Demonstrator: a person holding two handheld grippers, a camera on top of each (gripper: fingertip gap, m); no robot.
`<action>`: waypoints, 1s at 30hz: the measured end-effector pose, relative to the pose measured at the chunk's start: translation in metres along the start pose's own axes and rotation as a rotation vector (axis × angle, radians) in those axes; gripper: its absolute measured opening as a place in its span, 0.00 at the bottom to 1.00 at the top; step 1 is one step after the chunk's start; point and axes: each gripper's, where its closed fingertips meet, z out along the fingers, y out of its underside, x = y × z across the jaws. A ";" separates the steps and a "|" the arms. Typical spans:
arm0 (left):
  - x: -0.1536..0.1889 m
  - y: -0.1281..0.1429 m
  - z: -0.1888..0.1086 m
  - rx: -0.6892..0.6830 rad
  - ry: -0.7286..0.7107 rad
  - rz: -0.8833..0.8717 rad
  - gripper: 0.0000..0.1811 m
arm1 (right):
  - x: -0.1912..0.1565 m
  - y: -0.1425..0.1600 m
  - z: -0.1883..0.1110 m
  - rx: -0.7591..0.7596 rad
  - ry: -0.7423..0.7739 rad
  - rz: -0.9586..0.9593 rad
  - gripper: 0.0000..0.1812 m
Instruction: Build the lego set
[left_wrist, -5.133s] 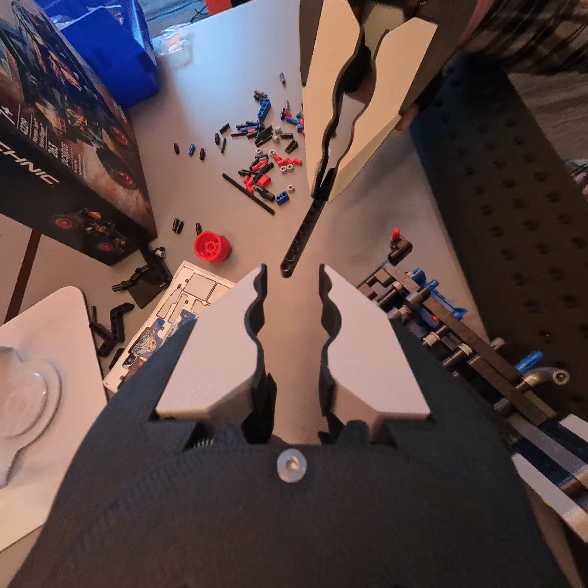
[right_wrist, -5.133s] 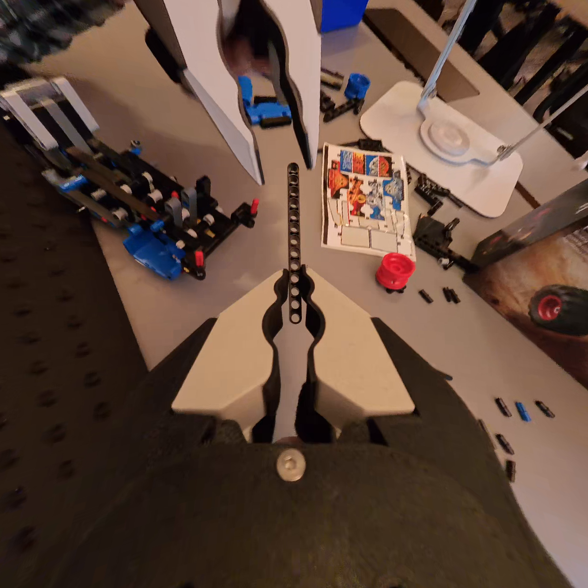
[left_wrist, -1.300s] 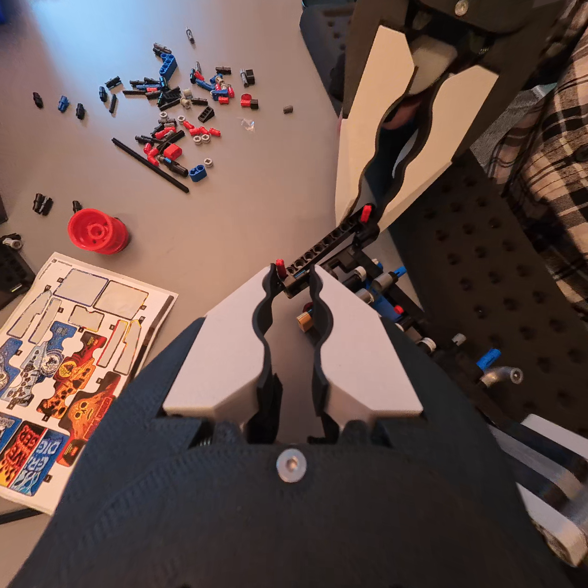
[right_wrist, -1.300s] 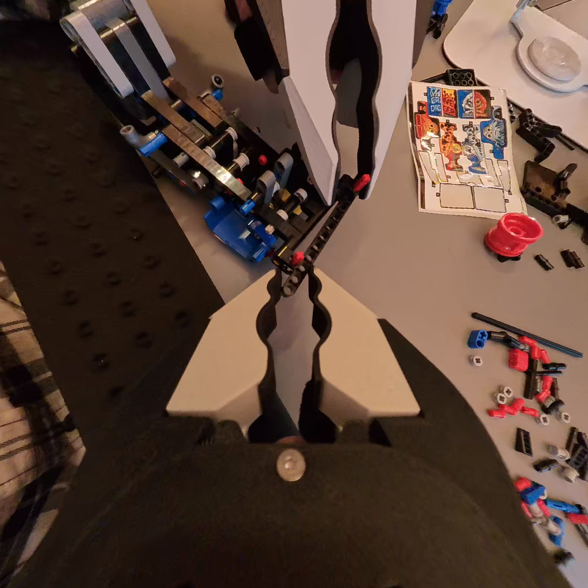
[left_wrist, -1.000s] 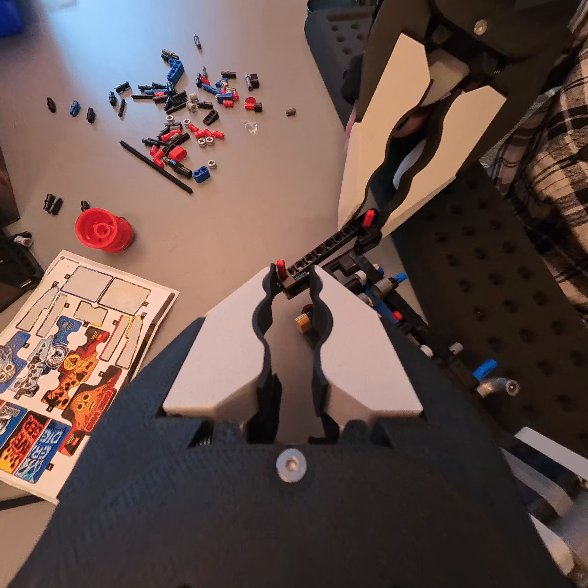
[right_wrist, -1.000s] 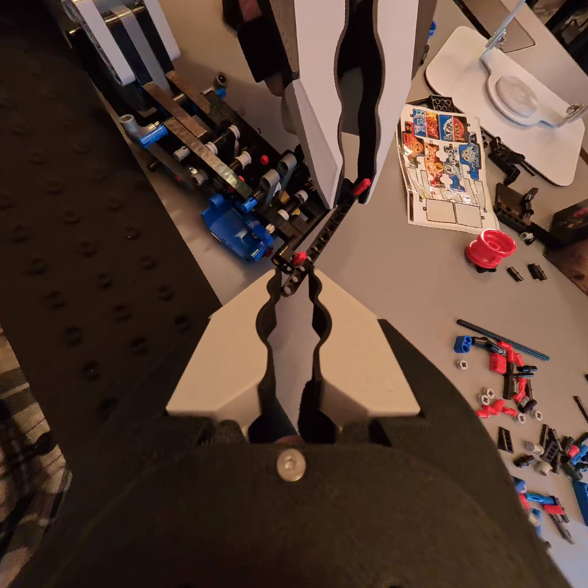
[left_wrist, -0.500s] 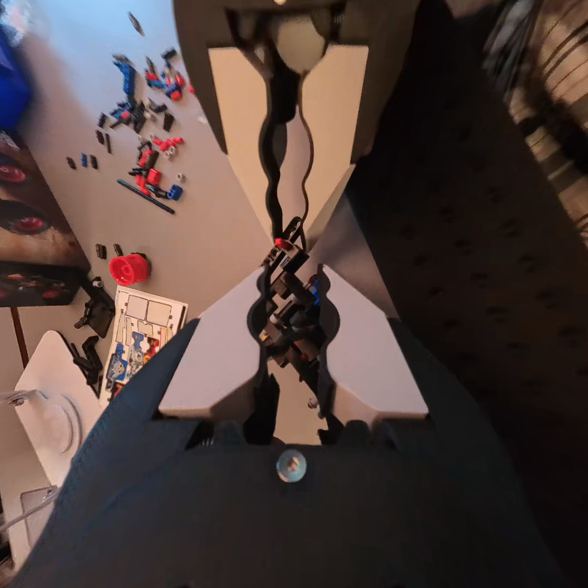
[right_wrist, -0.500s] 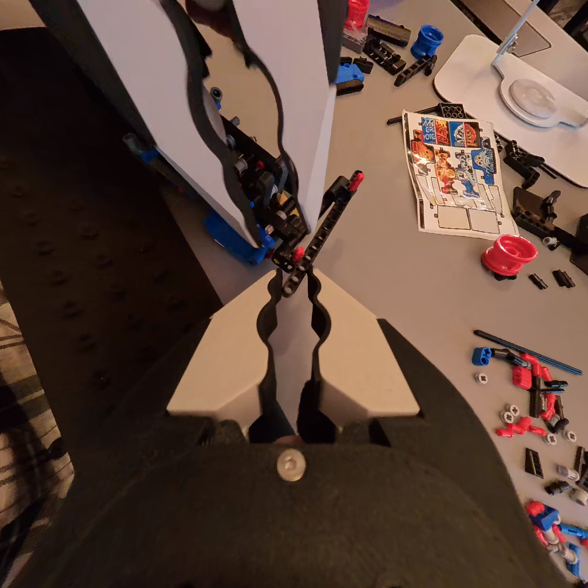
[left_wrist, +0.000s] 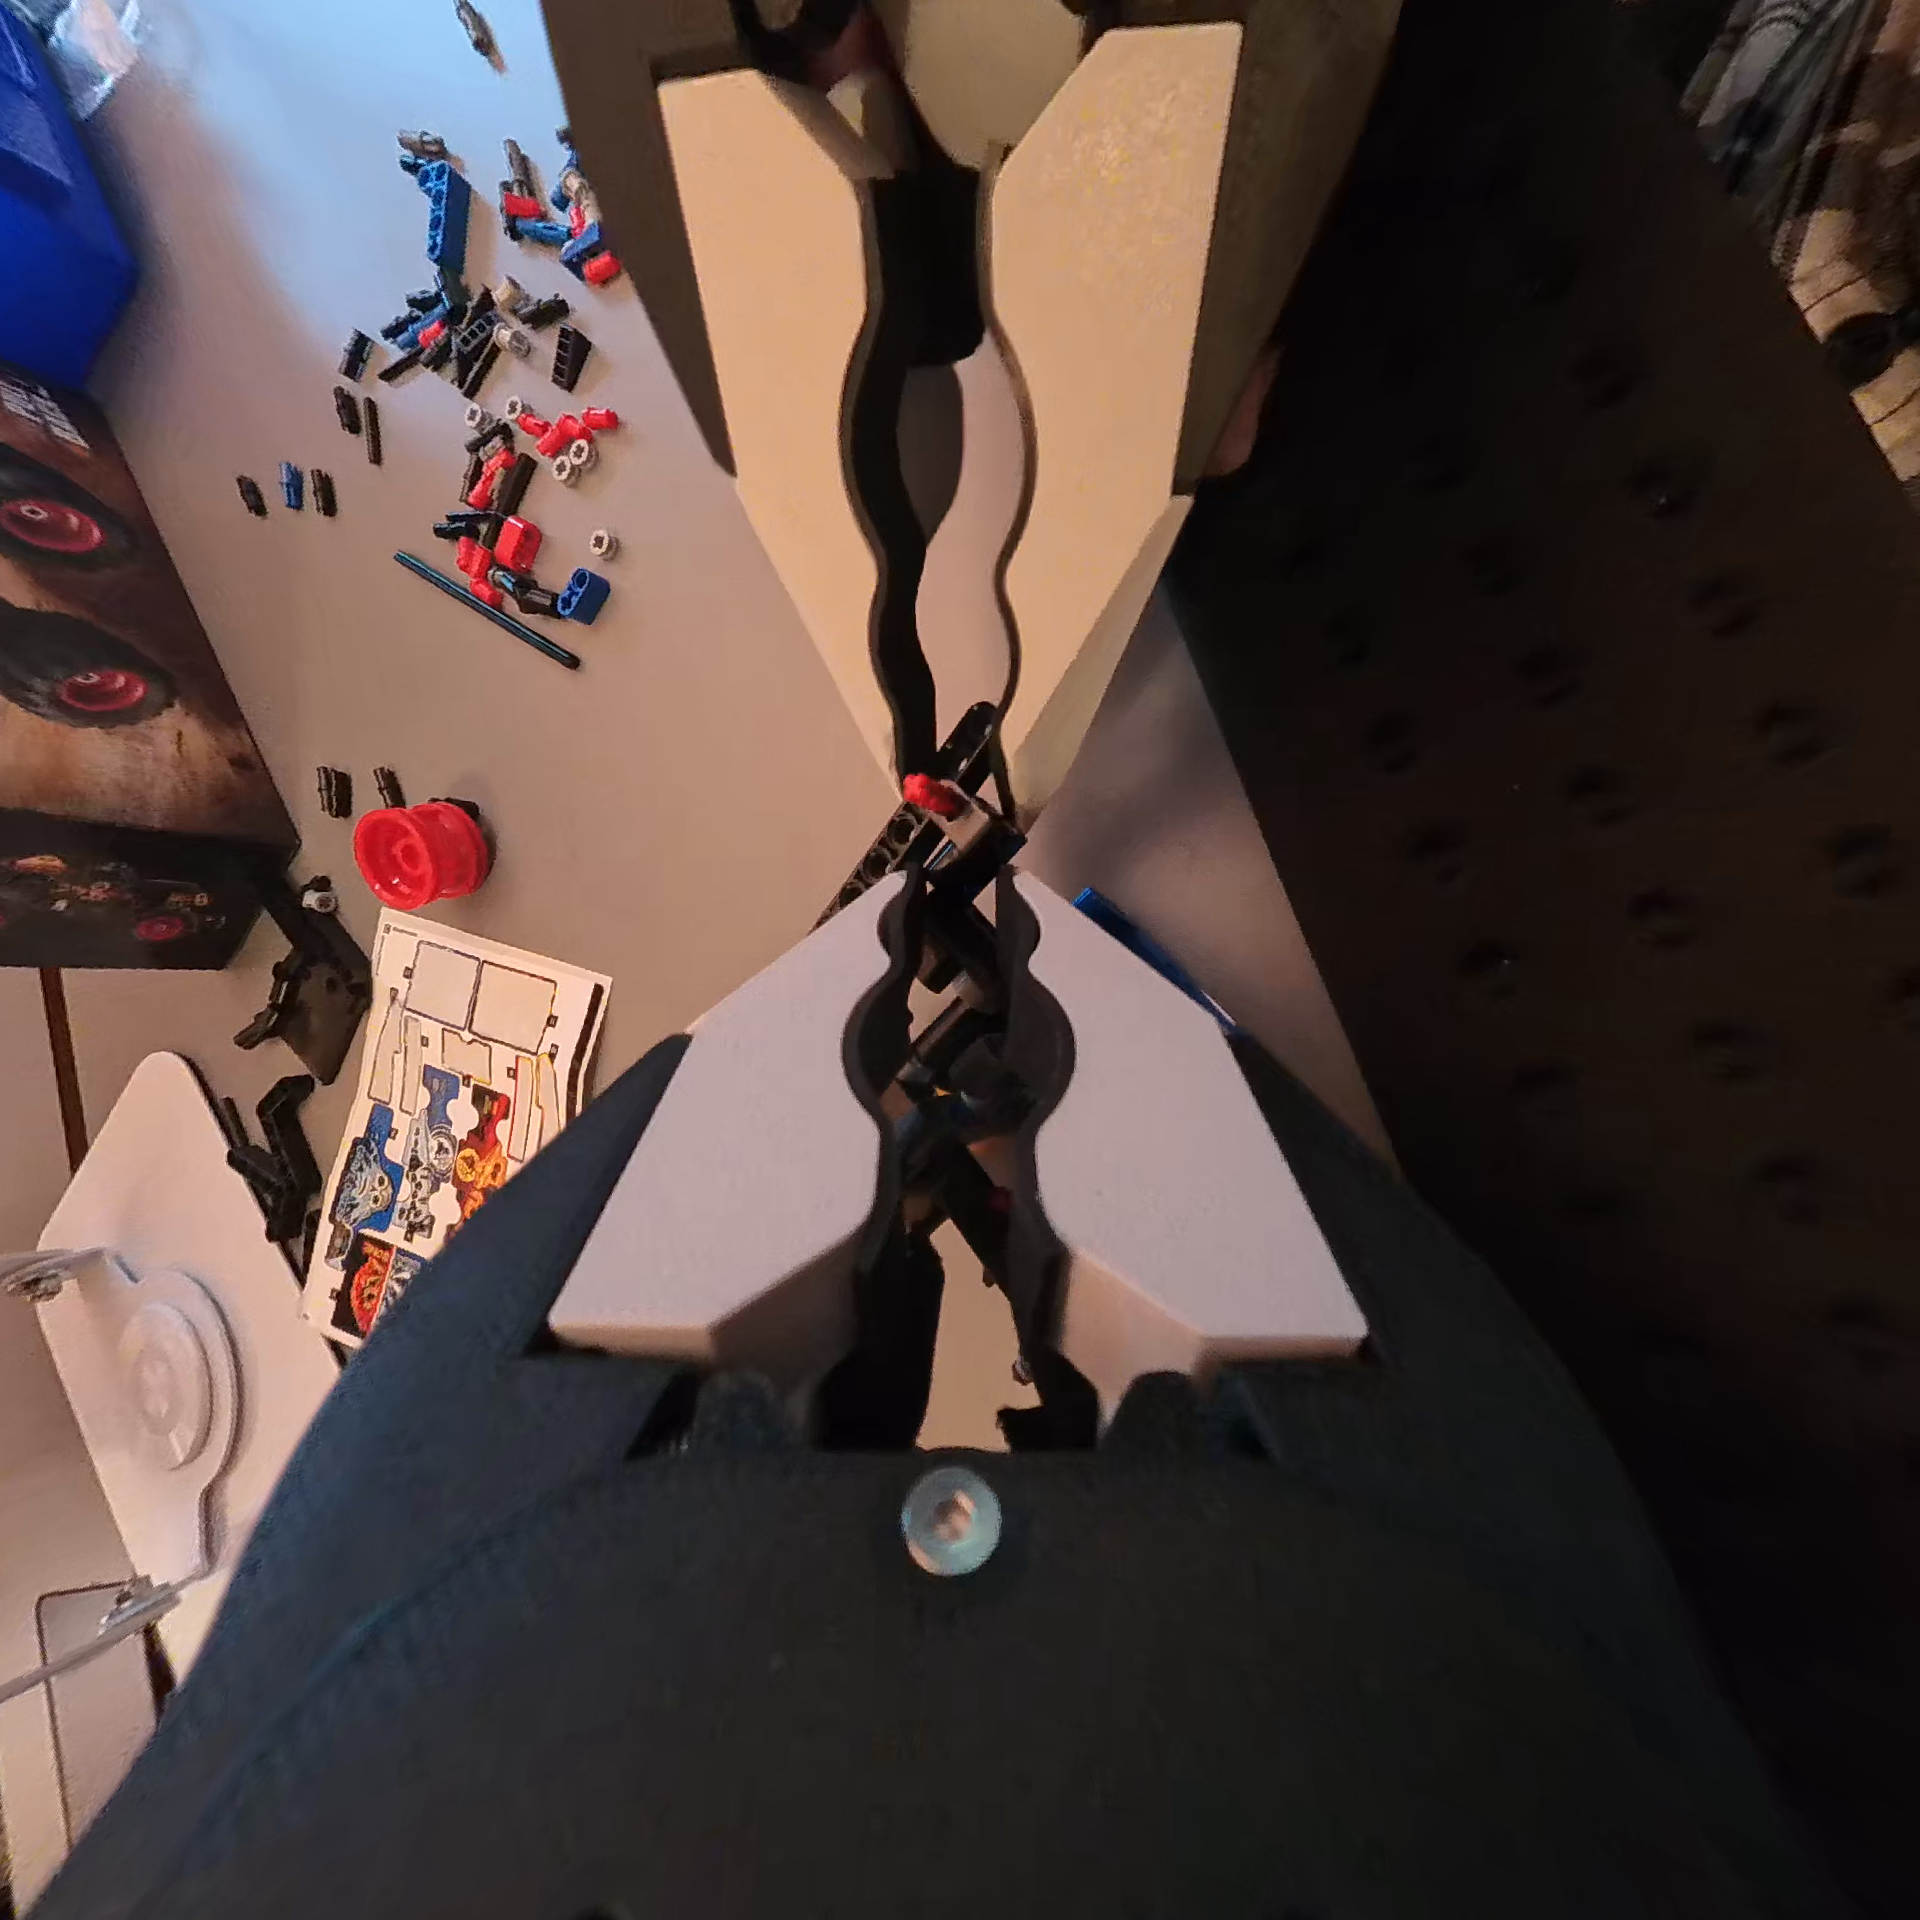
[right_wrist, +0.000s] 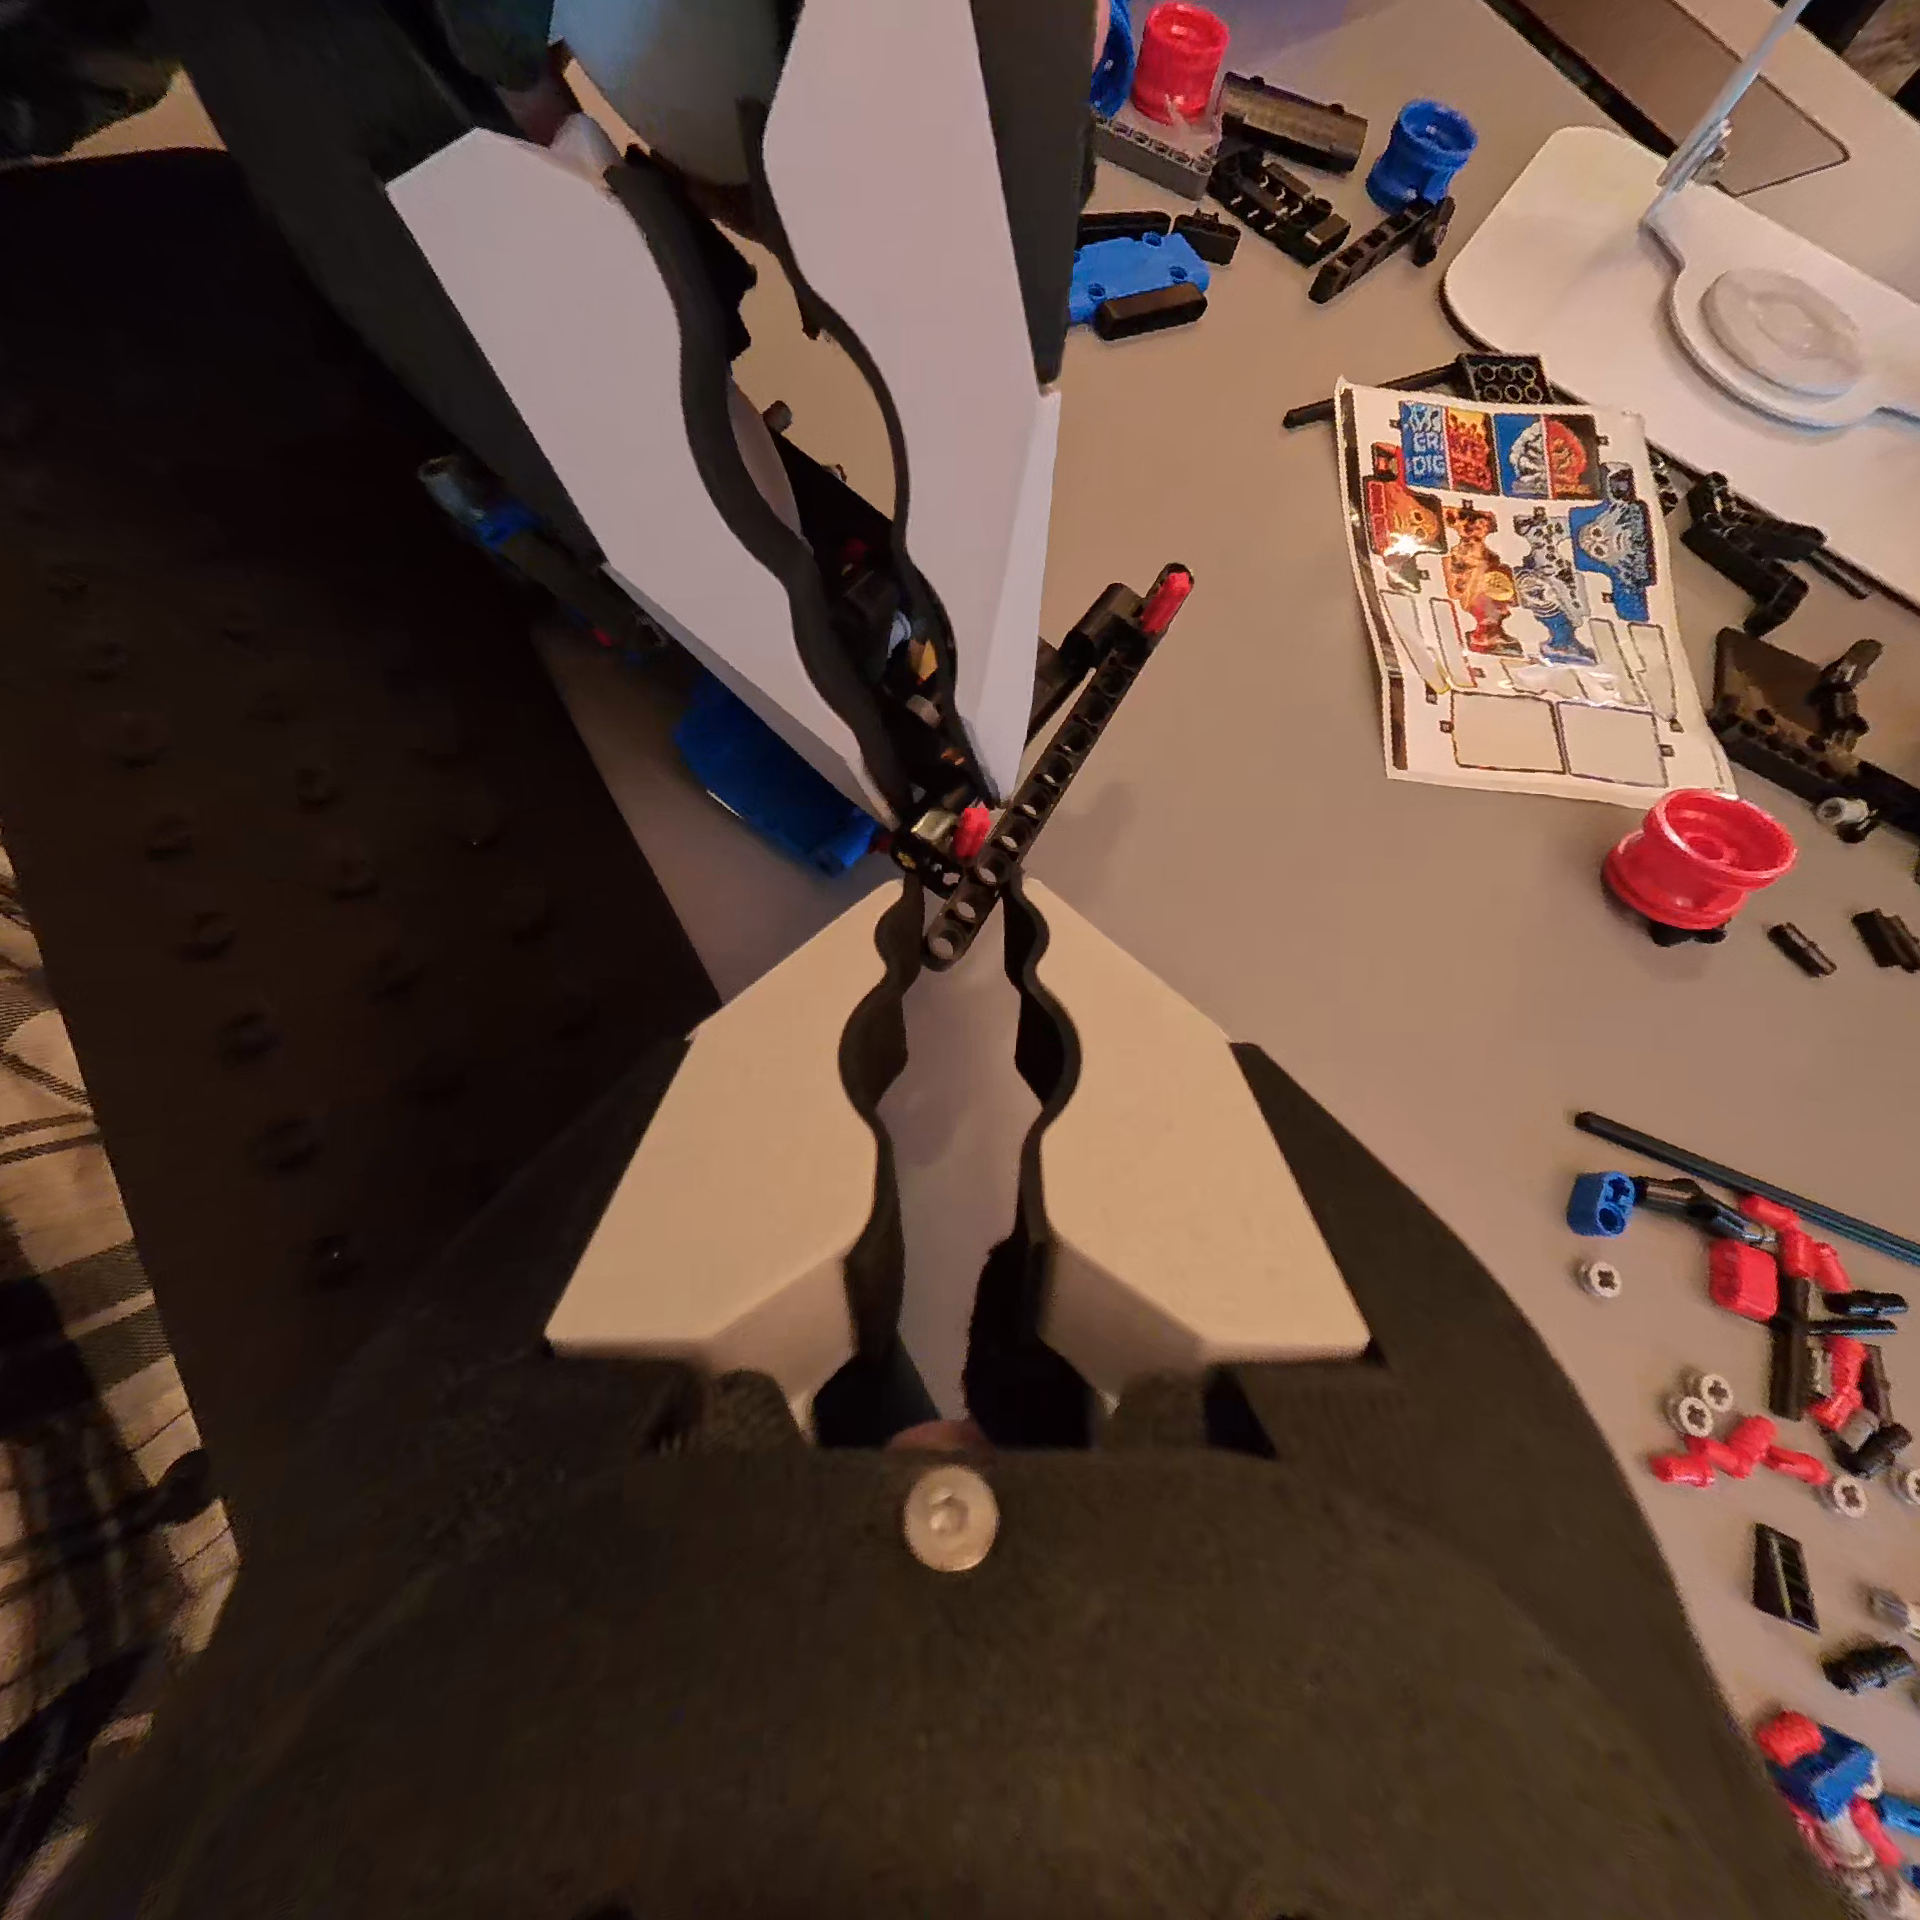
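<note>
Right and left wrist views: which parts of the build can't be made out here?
- Right wrist view: most of the black-and-blue chassis sits behind the left gripper.
- Left wrist view: the chassis shows only between the fingers.
- Whether the black beam is pinned on cannot be told.

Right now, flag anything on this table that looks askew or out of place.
The long black beam in the right gripper slants across the chassis that the left gripper straddles, rather than lying flush along it. The sticker sheet curls at its edges. The loose pins are ordinary clutter.
</note>
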 end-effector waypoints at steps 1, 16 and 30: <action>0.000 0.000 0.000 0.004 -0.001 -0.002 0.06 | 0.000 0.000 0.000 0.003 0.003 -0.005 0.07; 0.000 -0.001 -0.001 0.044 0.005 -0.037 0.05 | 0.003 0.000 0.000 -0.007 0.157 -0.143 0.07; -0.008 0.000 -0.003 0.106 -0.009 -0.097 0.05 | 0.009 -0.005 -0.002 0.030 0.104 -0.084 0.06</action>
